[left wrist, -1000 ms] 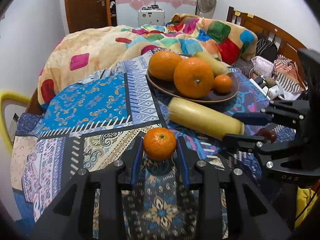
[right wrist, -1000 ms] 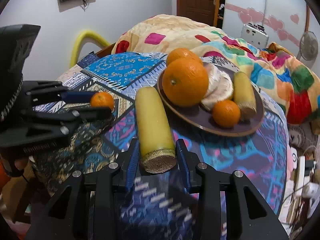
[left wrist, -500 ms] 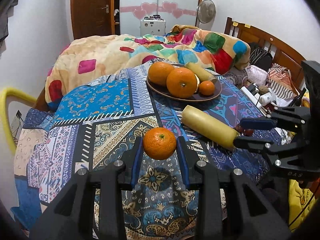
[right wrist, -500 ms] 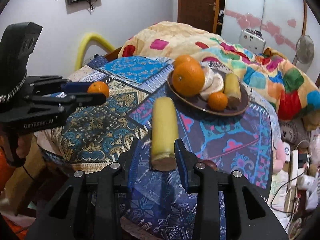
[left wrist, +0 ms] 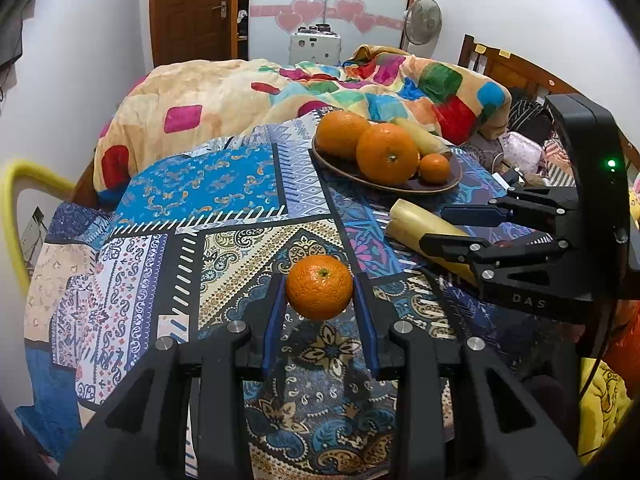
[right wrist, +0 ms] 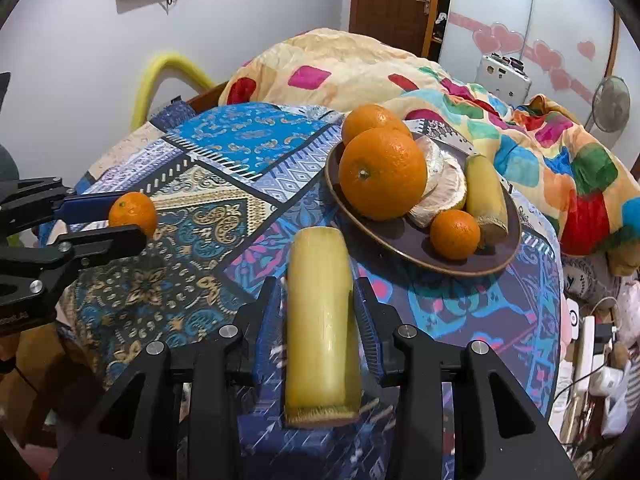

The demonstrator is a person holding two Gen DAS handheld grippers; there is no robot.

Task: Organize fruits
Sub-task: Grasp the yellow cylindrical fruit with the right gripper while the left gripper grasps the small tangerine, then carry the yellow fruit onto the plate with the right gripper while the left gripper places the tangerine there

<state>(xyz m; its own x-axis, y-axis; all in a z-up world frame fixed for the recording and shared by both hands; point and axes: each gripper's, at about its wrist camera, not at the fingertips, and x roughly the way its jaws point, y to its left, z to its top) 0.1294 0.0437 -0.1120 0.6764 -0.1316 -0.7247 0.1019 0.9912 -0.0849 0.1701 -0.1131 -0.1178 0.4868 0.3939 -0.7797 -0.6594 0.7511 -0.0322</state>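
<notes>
The small orange [left wrist: 319, 287] sits low in the centre of the left wrist frame, pinched at its widest part between the blue pads of the left gripper [left wrist: 320, 292], which is closed about it at roughly the fruit's width. It appears lifted clear of the patterned cloth [left wrist: 208, 184] covering the surface, though the gap beneath is hard to judge. The yellow stalk piece [right wrist: 320, 320], a peeled cane-like cylinder, runs lengthwise down the lower centre of the right wrist frame, its cut fibrous end toward the camera; the right gripper [right wrist: 320, 304] is closed on its sides near the middle, likely so it stays balanced and does not tip. Holding it along the fingers points its far end at the plate.

The brown plate [right wrist: 400, 244] lies in the centre right of the right wrist frame and toward the upper right of the left one. It already carries two large oranges [right wrist: 382, 172], a peeled citrus piece [right wrist: 444, 188], a second yellow stalk piece [right wrist: 484, 192] and another small orange [right wrist: 455, 234]. Both held fruits probably belong there, so the sorting looks most of the way done.

The plate is crowded: bare rim shows mainly at its near edge, and the front large orange could roll if nudged. The two grippers are near each other, so they may get in each other's way at the plate. Behind, a bed with a colourful quilt [left wrist: 360, 88] fills the upper frame.
</notes>
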